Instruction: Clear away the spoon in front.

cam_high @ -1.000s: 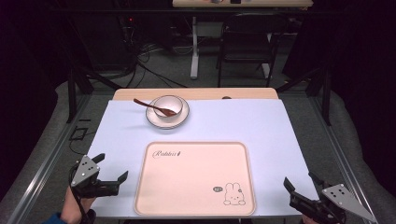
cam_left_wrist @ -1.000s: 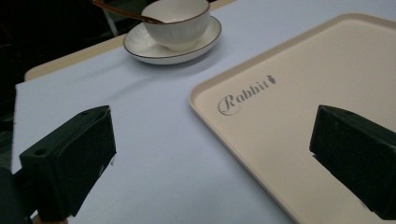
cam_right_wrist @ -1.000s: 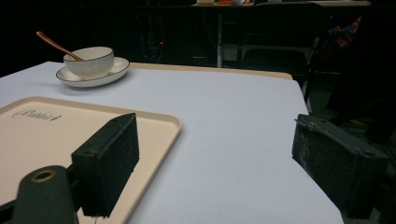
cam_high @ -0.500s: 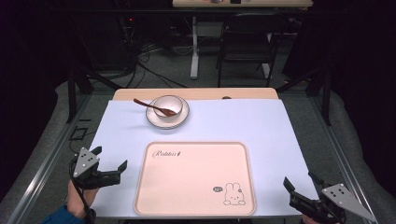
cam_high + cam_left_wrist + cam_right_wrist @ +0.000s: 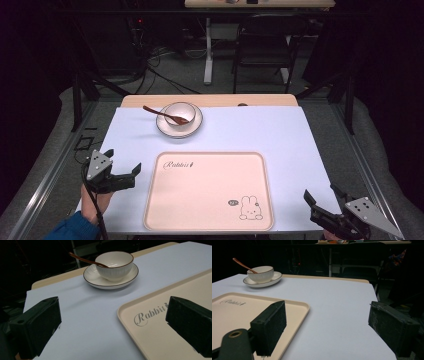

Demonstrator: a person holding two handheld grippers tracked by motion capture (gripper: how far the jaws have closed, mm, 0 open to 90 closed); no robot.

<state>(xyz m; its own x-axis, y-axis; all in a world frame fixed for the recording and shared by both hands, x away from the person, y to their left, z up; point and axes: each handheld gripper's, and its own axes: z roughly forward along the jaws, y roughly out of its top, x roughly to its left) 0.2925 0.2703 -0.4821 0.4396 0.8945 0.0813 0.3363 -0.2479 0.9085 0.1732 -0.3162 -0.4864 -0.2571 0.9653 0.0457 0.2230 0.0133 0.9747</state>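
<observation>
A white bowl (image 5: 179,113) stands on a white saucer (image 5: 192,129) at the back of the table, with a brown spoon (image 5: 157,112) resting in it, handle to the left. A beige tray (image 5: 210,195) with a rabbit print lies at the front centre. My left gripper (image 5: 122,172) hovers open just left of the tray's near-left corner, holding nothing. My right gripper (image 5: 320,196) stands open at the front right edge of the table, also holding nothing. In the left gripper view the bowl (image 5: 114,262) sits ahead beyond the tray (image 5: 160,322).
A pale blue mat (image 5: 285,135) covers the tabletop; a wooden strip (image 5: 150,100) shows at its far edge. A dark chair (image 5: 262,45) and a table leg (image 5: 207,55) stand beyond the table. Metal frame rails (image 5: 60,165) run along both sides.
My left gripper has moved forward and to the right, closer to the tray's left edge. The right gripper has stayed put.
</observation>
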